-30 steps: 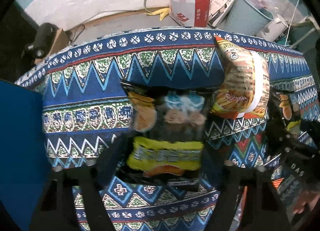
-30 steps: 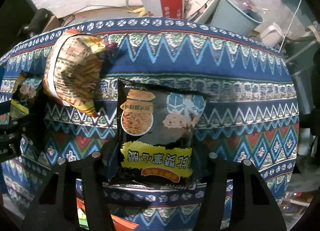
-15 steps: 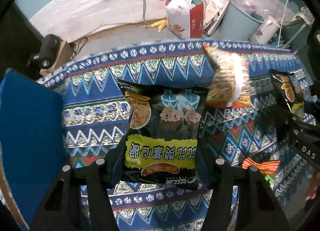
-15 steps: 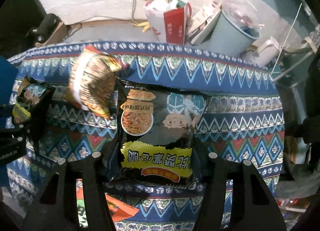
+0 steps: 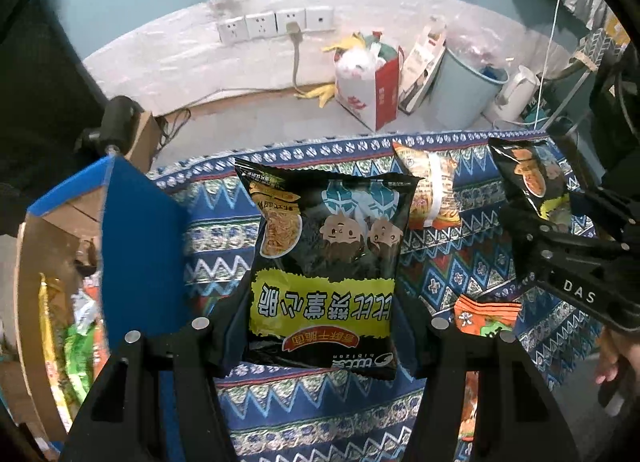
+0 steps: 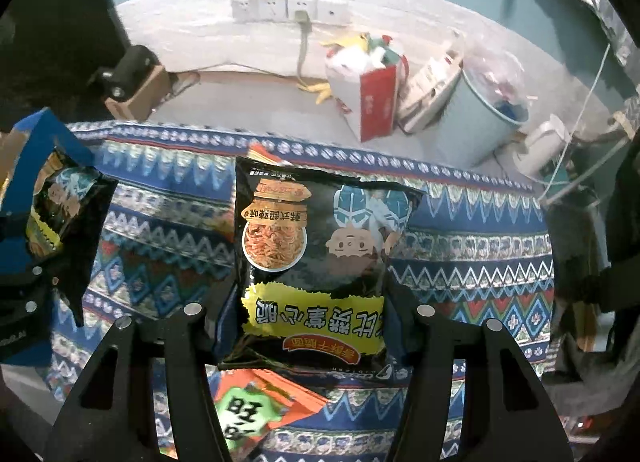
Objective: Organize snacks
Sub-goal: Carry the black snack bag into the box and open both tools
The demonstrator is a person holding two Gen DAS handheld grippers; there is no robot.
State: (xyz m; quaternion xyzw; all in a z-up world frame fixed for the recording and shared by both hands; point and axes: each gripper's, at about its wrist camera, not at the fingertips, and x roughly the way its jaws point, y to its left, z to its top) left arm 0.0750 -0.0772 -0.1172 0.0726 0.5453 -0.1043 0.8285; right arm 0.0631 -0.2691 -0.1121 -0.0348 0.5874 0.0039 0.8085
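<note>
Both claws clamped on black noodle packs.
I see left claw [image 5: 320, 326] gripping its black pack [image 5: 324, 262], right claw [image 6: 308, 326] gripping another black pack [image 6: 316, 258], above the patterned worktop [image 6: 460, 262].

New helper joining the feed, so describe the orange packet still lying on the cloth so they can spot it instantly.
Start at the patterned blue cloth that covers the table. At its near edge, just below the black noodle bag held in the right gripper, lies the orange packet. It is the only flat orange one with a green patch; the other loose bag lies farther back.
</note>
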